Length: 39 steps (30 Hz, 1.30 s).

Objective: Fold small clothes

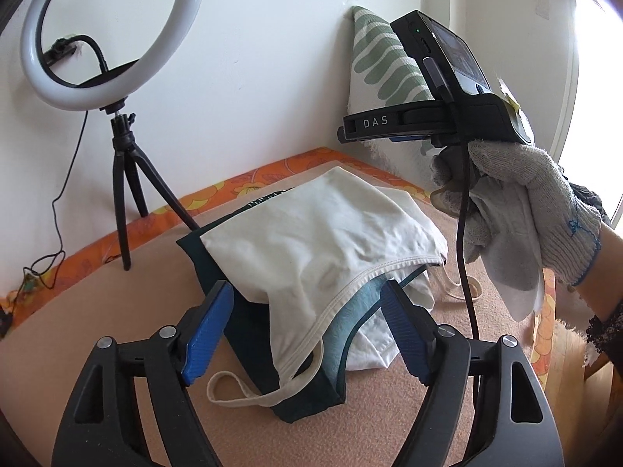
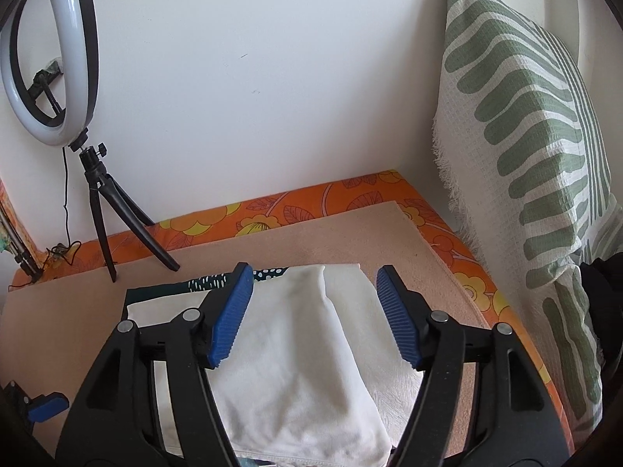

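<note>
A white garment (image 1: 311, 241) with a thin strap (image 1: 233, 393) lies draped over a pile of folded clothes, on top of a dark green piece (image 1: 249, 334). My left gripper (image 1: 307, 330) stands open just above its hemmed near edge, the blue pads clear of the cloth. In the right wrist view the same white garment (image 2: 296, 350) lies below my right gripper (image 2: 313, 315), which is open with nothing pinched. A dark green dotted cloth (image 2: 241, 276) shows behind it. A gloved hand (image 1: 525, 210) holds the right gripper's black housing (image 1: 428, 116).
The clothes rest on a beige mat (image 2: 331, 233) over an orange floral mattress (image 2: 272, 206). A ring light on a black tripod (image 1: 124, 179) stands at the back left by the wall. A green-striped cushion (image 2: 525, 155) leans at the right. A black cable (image 1: 465, 253) hangs down.
</note>
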Available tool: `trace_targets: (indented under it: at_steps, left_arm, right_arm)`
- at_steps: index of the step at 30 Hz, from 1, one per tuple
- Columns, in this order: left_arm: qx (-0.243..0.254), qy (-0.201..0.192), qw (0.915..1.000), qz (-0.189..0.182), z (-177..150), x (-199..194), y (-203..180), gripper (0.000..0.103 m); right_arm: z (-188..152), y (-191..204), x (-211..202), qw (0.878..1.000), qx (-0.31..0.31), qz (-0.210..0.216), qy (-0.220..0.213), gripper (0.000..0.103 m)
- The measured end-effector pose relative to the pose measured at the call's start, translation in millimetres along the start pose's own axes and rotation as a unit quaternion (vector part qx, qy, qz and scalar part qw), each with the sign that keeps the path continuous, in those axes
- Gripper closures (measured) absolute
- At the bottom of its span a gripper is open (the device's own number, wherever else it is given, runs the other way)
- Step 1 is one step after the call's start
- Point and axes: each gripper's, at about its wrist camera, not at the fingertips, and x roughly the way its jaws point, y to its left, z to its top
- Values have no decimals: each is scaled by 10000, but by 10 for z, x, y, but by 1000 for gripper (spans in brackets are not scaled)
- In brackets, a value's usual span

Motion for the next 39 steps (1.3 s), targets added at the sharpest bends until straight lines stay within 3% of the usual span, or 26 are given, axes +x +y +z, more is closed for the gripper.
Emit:
trace_targets:
  at_steps: [4, 13, 30, 36, 39]
  left_arm:
    - [25, -20, 10000, 69, -32, -166, -64, 22]
    - [-165, -186, 9996, 128, -142, -742, -24, 21]
    - [-292, -697, 9962, 439, -585, -1999, 75, 21]
    - [-369, -761, 9946, 597, -843, -2343, 218, 17]
    - [-365, -700, 9941, 740, -971, -2460, 282, 7]
  right_arm:
    - [-31, 30, -205, 10000, 33, -5, -71, 18]
    - [-215, 199, -854, 9993, 120, -126, -340, 9]
    - [-871, 884, -2047, 9978, -19, -213, -631, 7]
    - [-1236, 1117, -2352, 9972, 45, -333, -666, 7]
    - [-1415, 1217, -2483, 9966, 73, -422, -709, 7]
